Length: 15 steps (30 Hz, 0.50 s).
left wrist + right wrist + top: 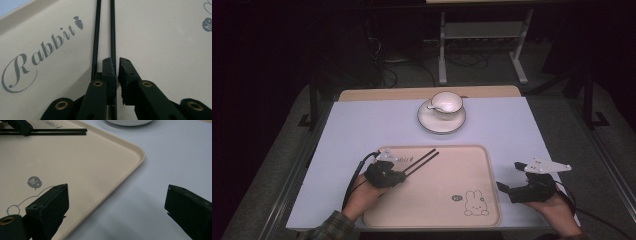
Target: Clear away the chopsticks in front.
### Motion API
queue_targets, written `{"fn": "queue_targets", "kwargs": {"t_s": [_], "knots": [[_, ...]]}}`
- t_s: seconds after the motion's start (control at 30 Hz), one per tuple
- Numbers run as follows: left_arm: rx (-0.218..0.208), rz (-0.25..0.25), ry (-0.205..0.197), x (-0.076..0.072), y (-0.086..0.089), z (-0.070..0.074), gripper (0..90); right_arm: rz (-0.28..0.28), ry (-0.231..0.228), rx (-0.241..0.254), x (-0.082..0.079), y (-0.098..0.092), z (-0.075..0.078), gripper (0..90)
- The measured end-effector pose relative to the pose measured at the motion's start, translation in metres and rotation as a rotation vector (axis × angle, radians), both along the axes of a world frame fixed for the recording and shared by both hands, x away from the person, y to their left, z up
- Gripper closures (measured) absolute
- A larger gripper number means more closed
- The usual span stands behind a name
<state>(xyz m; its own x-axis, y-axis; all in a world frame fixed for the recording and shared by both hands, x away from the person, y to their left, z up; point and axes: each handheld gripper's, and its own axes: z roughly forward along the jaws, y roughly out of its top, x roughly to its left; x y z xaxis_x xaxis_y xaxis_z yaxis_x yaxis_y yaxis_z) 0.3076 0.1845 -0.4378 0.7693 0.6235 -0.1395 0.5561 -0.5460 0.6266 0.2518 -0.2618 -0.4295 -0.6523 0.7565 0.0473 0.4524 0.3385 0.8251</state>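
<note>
Two black chopsticks (424, 157) lie side by side on the beige rabbit-print tray (442, 200), near its far left corner. My left gripper (404, 172) sits low over their near ends. In the left gripper view its jaws (117, 65) stand a narrow slit apart; the chopsticks (97, 30) run under the left jaw, and bare tray (162, 50) shows in the slit. My right gripper (508, 176) hovers at the tray's right edge, jaws wide apart (117, 207) with nothing between them.
A white cup (447, 104) stands on a saucer (441, 125) beyond the tray, on the pale table mat (362, 125). The right gripper view shows the tray's rounded corner (140, 155), the chopstick tips (55, 131) and the left gripper's jaw (21, 126).
</note>
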Motion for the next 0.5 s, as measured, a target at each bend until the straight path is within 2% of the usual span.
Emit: {"fn": "queue_targets", "kwargs": {"t_s": [0.13, 0.23, 0.3, 0.43, 0.5], "knots": [[-0.024, 0.008, -0.019, 0.004, -0.003, 0.006, 73.6, -0.001, 0.0, 0.001, 0.0, 0.0, 0.0, 4.6], [-0.06, -0.016, -0.013, 0.018, -0.014, 0.014, 72.1, -0.001, 0.001, 0.0, 0.001, 0.0, 0.0, 4.7], [-0.067, -0.038, -0.021, 0.028, -0.025, 0.017, 75.7, 0.0, 0.0, -0.002, 0.001, 0.001, 0.0, 4.7], [-0.086, -0.068, -0.014, 0.052, -0.049, 0.018, 89.1, 0.003, -0.003, -0.004, 0.0, 0.002, 0.001, 4.7], [-0.084, -0.087, -0.011, 0.062, -0.063, 0.016, 89.4, 0.003, -0.002, -0.005, 0.0, 0.002, 0.001, 4.7]]}}
